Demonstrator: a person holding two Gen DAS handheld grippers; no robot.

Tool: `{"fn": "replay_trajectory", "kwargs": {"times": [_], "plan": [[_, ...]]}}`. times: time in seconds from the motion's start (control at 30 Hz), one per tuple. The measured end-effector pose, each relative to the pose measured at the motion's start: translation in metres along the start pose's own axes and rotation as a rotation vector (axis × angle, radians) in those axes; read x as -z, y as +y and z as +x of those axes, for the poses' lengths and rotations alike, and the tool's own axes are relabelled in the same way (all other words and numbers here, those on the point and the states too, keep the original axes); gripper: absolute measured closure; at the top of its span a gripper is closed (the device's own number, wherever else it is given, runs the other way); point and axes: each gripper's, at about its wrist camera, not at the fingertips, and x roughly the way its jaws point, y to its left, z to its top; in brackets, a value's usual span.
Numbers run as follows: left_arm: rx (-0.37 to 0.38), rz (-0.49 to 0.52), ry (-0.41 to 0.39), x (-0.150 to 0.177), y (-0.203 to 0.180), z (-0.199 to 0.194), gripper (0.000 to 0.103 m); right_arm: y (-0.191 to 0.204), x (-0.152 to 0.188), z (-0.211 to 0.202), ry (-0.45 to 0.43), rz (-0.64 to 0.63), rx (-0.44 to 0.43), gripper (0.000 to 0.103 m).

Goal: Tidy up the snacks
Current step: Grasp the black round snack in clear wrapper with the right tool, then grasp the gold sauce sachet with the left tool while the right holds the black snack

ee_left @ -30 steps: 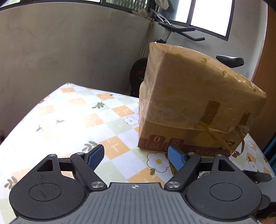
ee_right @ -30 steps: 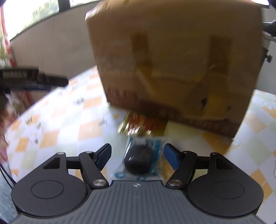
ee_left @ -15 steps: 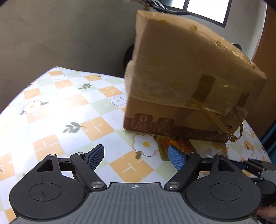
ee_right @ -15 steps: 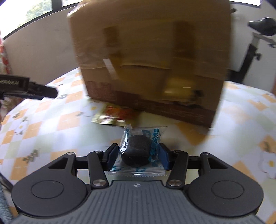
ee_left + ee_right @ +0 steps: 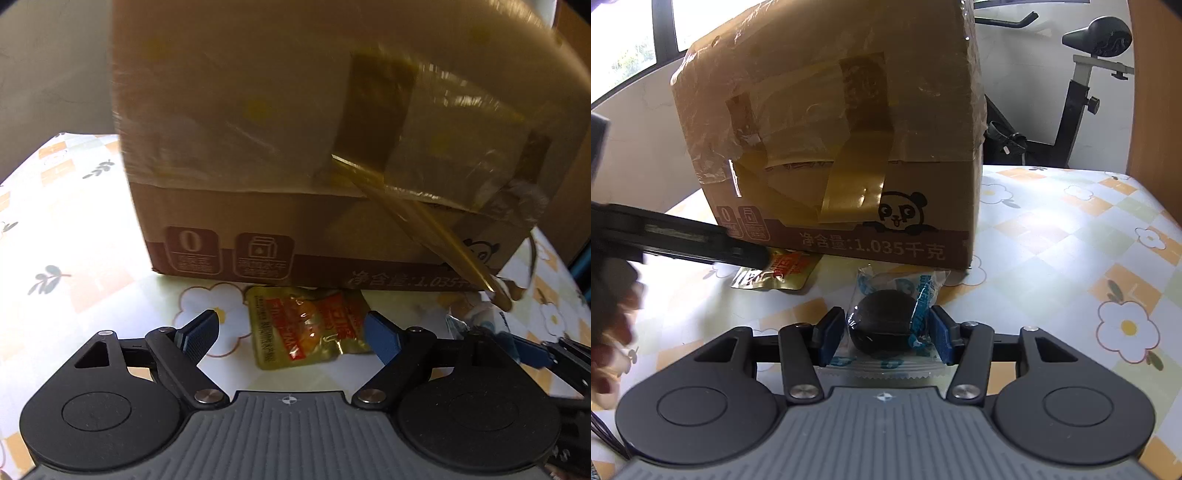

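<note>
The right gripper pinches a slippery cake packet that could squirt free; the left gripper, spread around the gold sachet, may shove it under the box.

"净含量:1.035千克" on cardboard box

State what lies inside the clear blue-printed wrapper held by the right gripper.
Inside the blue-printed wrapper, clamped in the right gripper, sits one round, dark snack. Its underside and back are hidden, so what kind of snack it is cannot be told.
</note>
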Motion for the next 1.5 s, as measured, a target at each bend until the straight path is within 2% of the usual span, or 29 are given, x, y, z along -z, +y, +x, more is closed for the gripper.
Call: {"fn": "replay_trajectory", "kwargs": {"times": [0.2, 0.3, 0.47, 0.77, 1.07, 1.17, 1.2, 1.4, 1.5], "plan": [[-0.036, 0.021, 0.015, -0.002, -0.017, 0.017, 0.012, 0.006, 0.002, 0.006, 0.003, -0.014, -0.033, 0.05], [-0.055, 0.021, 0.018, -0.003, -0.023, 0.023, 0.006, 0.004, 0.001, 0.007, 0.0, -0.001, -0.042, 0.05], [-0.117, 0.079, 0.021, 0.0, -0.04, 0.035, 0.0, -0.001, 0.001, 0.005, -0.005, 0.03, -0.06, 0.05], [-0.113, 0.079, 0.015, 0.005, -0.041, 0.036, 0.0, -0.002, 0.0, 0.004, -0.008, 0.044, -0.069, 0.05], [-0.095, 0.091, 0.017, -0.001, -0.025, 0.033, 0.0, -0.002, 0.0, 0.004, -0.008, 0.044, -0.069, 0.05], [-0.096, 0.09, 0.009, 0.002, -0.022, 0.029, 0.006, -0.002, 0.001, 0.004, -0.009, 0.046, -0.07, 0.05], [-0.096, 0.091, 0.002, 0.004, -0.021, 0.027, 0.013, -0.002, 0.001, 0.004, -0.008, 0.047, -0.07, 0.05], [-0.071, 0.111, -0.014, 0.019, -0.011, 0.009, 0.036, -0.003, 0.001, 0.004, -0.008, 0.048, -0.071, 0.05], [-0.061, 0.122, -0.018, 0.033, -0.004, -0.004, 0.042, -0.003, 0.001, 0.004, -0.009, 0.052, -0.073, 0.05]]}}
